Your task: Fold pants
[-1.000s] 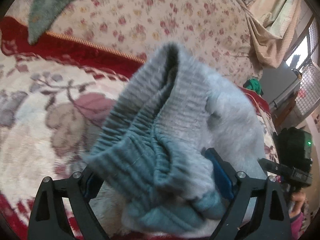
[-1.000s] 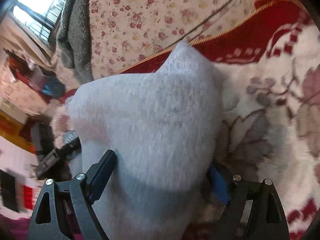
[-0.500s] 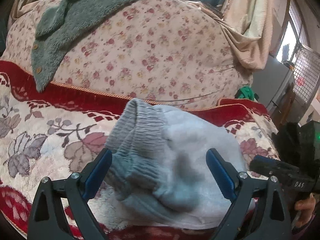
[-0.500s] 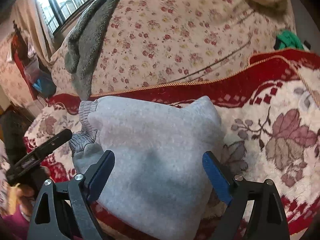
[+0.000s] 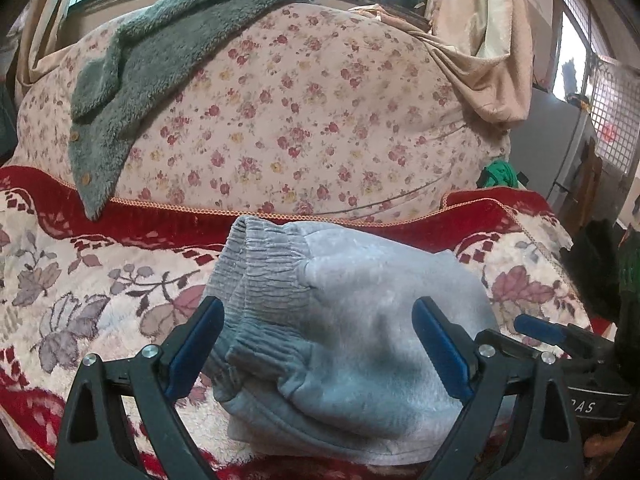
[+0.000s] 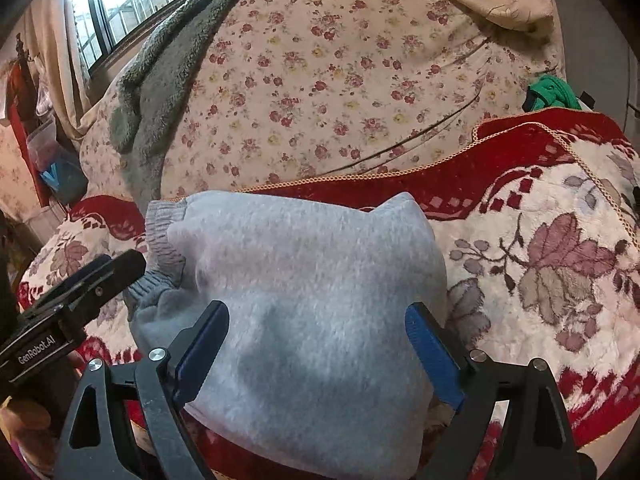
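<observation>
The grey fleece pants [image 5: 360,320] lie folded in a compact bundle on the red and cream floral blanket [image 5: 80,300], ribbed waistband at the bundle's left. They also show in the right wrist view [image 6: 312,280]. My left gripper [image 5: 316,344] is open, its blue pads either side of the bundle's near edge, holding nothing. My right gripper [image 6: 316,344] is open the same way over the bundle's right part. Each gripper shows in the other's view: the right one [image 5: 560,340] and the left one [image 6: 80,284].
A large floral-print cushion [image 5: 300,120] rises behind the blanket, with a grey-green fleece garment [image 5: 140,72] draped over it. A green item [image 5: 498,174] lies at the cushion's right end. Windows and curtains stand behind.
Both grippers opened and let go of the pants, then drew back and up. The pants dropped from a lifted bunch into a folded bundle on the blanket.
</observation>
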Tool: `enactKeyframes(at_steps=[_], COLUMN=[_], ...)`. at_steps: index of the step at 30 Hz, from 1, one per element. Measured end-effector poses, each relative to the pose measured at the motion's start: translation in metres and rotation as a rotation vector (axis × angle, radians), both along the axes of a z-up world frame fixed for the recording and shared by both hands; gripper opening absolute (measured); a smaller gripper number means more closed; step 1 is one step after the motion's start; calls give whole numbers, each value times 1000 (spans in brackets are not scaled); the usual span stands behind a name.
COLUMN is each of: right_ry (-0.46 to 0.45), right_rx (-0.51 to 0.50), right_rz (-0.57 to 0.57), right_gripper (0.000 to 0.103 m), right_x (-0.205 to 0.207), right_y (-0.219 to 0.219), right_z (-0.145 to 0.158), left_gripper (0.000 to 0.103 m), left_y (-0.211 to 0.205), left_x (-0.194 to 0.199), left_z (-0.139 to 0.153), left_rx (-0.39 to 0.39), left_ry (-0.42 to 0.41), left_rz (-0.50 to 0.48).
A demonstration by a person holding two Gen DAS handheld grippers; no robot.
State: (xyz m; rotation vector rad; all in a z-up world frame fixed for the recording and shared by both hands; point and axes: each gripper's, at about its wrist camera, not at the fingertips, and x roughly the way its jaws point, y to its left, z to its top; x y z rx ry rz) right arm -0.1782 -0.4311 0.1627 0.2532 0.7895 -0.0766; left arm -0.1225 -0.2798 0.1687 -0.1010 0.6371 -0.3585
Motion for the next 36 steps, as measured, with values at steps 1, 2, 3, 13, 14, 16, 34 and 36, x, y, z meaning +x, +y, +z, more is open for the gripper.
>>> enactKeyframes(at_steps=[1, 2, 3, 13, 14, 16, 34, 36], right_ry=[0, -3, -3, 2, 3, 4, 18, 20], right_rx=[1, 5, 5, -16, -17, -17, -17, -19], right_rz=[-1, -2, -5, -15, -14, -15, -13, -12], right_gripper=[93, 93, 93, 93, 93, 93, 93, 93], right_x=[0, 0, -1, 0, 0, 0, 3, 3], right_y=[0, -1, -1, -3, -3, -2, -2, -2], right_z=[0, 0, -1, -4, -4, -4, -8, -7], left_gripper=[95, 95, 95, 95, 95, 95, 95, 95], left_y=[-1, -2, -3, -10, -10, -11, -9, -7], left_x=[0, -1, -1, -2, -2, -2, 1, 1], left_z=[0, 0, 0, -1, -1, -1, -2, -3], left_rx=[4, 9, 16, 46, 44, 45, 38, 41], left_ry=[-2, -4, -6, -16, -15, -15, -6, -6], left_rz=[0, 2, 4, 0, 0, 2, 7, 2])
